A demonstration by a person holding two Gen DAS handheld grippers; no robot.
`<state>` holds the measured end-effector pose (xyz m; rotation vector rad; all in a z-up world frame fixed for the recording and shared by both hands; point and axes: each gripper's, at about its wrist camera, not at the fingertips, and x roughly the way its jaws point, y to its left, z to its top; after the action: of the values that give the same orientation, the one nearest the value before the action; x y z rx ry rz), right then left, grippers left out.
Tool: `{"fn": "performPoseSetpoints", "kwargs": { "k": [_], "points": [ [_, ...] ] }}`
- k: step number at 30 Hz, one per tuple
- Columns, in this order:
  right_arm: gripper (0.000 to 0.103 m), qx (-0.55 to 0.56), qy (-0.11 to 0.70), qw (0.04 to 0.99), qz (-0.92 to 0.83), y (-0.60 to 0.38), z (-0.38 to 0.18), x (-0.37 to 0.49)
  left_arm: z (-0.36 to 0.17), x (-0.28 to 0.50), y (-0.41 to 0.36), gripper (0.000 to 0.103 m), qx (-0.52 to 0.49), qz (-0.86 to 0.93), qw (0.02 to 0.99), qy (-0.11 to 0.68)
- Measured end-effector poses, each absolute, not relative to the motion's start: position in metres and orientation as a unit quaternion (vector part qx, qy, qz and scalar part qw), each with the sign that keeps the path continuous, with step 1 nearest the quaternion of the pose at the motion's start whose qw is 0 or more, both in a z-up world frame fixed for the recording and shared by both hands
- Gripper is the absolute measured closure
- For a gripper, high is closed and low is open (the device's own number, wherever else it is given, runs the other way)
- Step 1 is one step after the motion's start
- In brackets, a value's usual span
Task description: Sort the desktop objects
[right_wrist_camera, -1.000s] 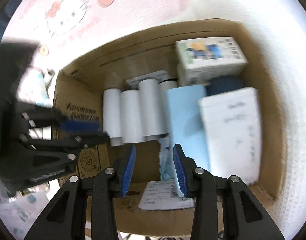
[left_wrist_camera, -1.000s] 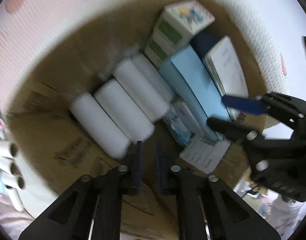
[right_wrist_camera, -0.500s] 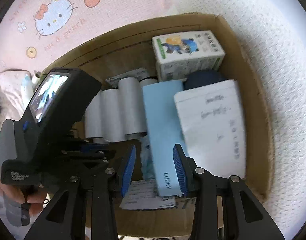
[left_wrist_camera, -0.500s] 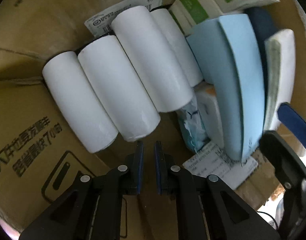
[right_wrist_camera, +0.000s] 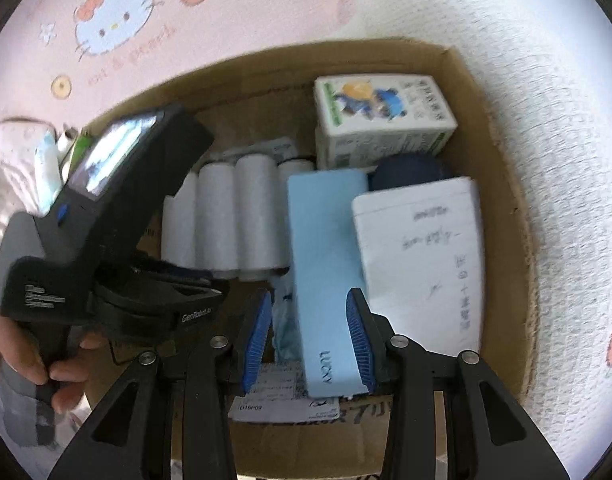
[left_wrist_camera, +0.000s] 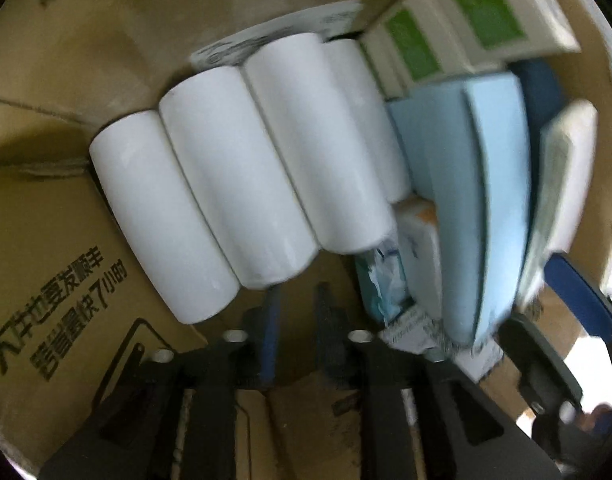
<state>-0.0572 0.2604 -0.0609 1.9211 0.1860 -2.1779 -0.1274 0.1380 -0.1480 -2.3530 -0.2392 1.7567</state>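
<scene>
My left gripper is down inside the cardboard box, just short of the near ends of several white rolls that lie side by side. Its jaws are opening and nothing is between them. In the right wrist view a hand holds its black housing over the box's left side. My right gripper hovers above a light blue box marked LUCKY. It is open, with its pads well above and clear of that box.
The carton also holds a white notebook, a green-and-white box, a dark blue round thing, a teal packet and a paper label. Pink cartoon cloth and white textured cloth surround the carton.
My left gripper sank into the box towards the white rolls, rolled a little, and its jaws have parted. The right gripper drifted over the light blue box at the same width.
</scene>
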Motion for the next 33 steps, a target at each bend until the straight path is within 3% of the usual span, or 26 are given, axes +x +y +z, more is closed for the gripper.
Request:
{"fn": "performPoseSetpoints", "kwargs": {
  "k": [1, 3, 9, 11, 13, 14, 21, 33],
  "points": [
    [0.067, 0.66, 0.068, 0.118, -0.739, 0.259, -0.063, -0.055, -0.141, -0.126, 0.138, 0.062, -0.791, 0.598, 0.105, -0.077],
    [0.067, 0.661, 0.078, 0.118, -0.737, 0.257, -0.064, -0.053, -0.124, -0.125, 0.135, 0.059, -0.773, 0.621, 0.11, -0.07],
    [0.067, 0.661, 0.087, 0.121, -0.735, 0.25, -0.067, -0.05, -0.092, -0.131, 0.12, 0.059, -0.74, 0.658, 0.116, -0.085],
    [0.067, 0.663, 0.089, 0.125, -0.732, 0.245, -0.072, -0.049, -0.083, -0.134, 0.114, 0.063, -0.726, 0.672, 0.12, -0.087],
    [0.067, 0.668, 0.09, 0.132, -0.727, 0.239, -0.076, -0.046, -0.076, -0.136, 0.108, 0.09, -0.711, 0.687, 0.124, -0.079],
    [0.067, 0.671, 0.091, 0.136, -0.723, 0.236, -0.079, -0.046, -0.073, -0.137, 0.106, 0.094, -0.703, 0.696, 0.126, -0.073],
    [0.067, 0.699, 0.104, 0.16, -0.689, 0.205, -0.115, -0.053, -0.059, -0.135, 0.078, 0.095, -0.641, 0.755, 0.137, -0.029],
    [0.067, 0.736, 0.076, 0.171, -0.65, 0.194, -0.145, -0.085, -0.045, -0.105, 0.038, 0.095, -0.565, 0.81, 0.155, -0.029]
  ]
}}
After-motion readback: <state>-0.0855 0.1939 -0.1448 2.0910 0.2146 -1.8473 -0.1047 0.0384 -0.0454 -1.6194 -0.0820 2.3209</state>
